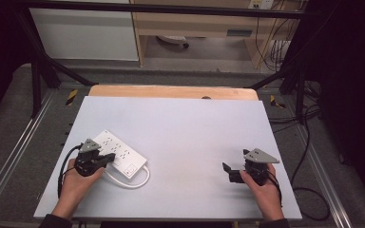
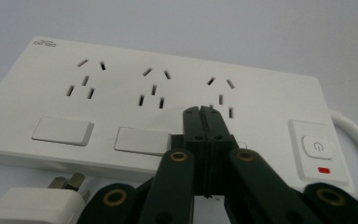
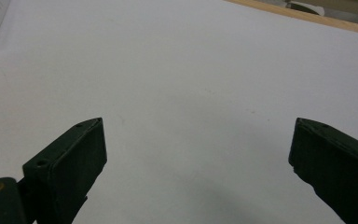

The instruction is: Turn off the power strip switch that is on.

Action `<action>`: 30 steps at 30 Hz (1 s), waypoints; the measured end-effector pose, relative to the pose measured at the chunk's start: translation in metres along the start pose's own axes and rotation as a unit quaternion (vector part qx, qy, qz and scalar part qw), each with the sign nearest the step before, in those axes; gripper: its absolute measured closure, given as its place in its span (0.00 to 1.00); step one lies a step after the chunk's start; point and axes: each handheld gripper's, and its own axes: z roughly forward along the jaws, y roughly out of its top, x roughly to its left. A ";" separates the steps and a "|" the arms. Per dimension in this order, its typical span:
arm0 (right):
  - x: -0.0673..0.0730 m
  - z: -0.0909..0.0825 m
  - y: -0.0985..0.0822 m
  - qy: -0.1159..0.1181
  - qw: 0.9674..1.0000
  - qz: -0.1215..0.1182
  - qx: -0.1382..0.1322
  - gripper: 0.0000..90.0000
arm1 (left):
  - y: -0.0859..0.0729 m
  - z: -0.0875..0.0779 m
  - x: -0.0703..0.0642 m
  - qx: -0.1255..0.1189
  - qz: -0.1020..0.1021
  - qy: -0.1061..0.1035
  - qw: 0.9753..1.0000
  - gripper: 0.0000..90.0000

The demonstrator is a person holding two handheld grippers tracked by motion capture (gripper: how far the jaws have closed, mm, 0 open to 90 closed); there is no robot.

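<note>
Left fingers [image 2: 204, 111] pressed together, nothing between them, tips over the power strip [image 2: 121, 100] between its third socket and the row of switches. Strip lies flat at the left of the worktop [image 1: 195, 128], its plug [image 2: 32, 205] loose just beside the near edge. Right fingers [image 3: 196, 135] spread wide, empty, well apart from it. My read: I'm about to press a switch – closed tip square on the rocker [image 2: 142, 140], push straight down, don't slide the strip – the right could brace it if it shifts
</note>
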 end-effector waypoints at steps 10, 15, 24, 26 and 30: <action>0.000 0.000 0.000 0.000 1.000 0.000 0.001 0.05 | 0.000 0.001 0.000 0.001 -0.002 -0.005 1.000 1.00; 0.000 0.000 0.000 0.000 1.000 0.000 0.002 0.05 | 0.000 0.001 0.000 0.001 -0.003 -0.004 1.000 1.00; 0.001 0.001 0.000 0.000 1.000 0.000 0.002 0.05 | 0.000 0.001 0.000 0.002 -0.007 -0.005 1.000 1.00; 0.000 0.000 0.000 0.000 1.000 0.000 0.002 0.05 | 0.000 0.001 0.000 0.002 -0.008 -0.005 1.000 1.00; 0.000 0.000 0.000 0.000 1.000 0.000 0.002 0.05 | 0.000 0.001 0.000 0.002 -0.008 -0.004 1.000 1.00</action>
